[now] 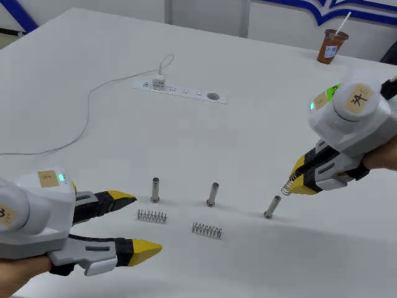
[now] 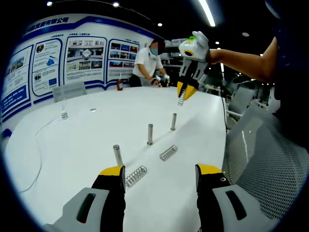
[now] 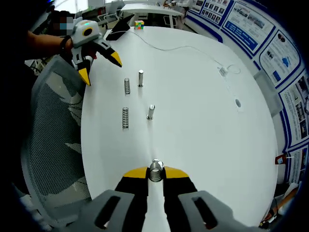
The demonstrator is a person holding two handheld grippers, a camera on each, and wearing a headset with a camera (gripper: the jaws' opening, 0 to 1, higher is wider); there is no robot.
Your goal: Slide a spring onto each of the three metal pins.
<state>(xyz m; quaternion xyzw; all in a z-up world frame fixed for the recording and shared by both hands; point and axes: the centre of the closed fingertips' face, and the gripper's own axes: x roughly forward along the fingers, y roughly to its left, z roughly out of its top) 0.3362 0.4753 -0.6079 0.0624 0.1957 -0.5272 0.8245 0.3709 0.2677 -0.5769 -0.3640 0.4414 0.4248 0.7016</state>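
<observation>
Right gripper (image 1: 298,183) clamps a thin coiled spring (image 1: 287,187) near the rightmost pin (image 1: 272,207). Left gripper (image 1: 147,223) jaws apart, beside a loose spring (image 1: 152,216).

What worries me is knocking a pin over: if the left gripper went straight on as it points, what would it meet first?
Probably the nearest spring, lying just ahead of the left gripper, tongs open; the near pin stands left of that line. Gripper height is unclear; it might pass over.

A broad white bench (image 1: 260,130) is spreading across the head view, a power strip (image 1: 180,91) lying upper centre. In the left gripper view, posters (image 2: 87,53) are lining the upper-left wall, ceiling lights (image 2: 206,12) glowing along the top.
</observation>
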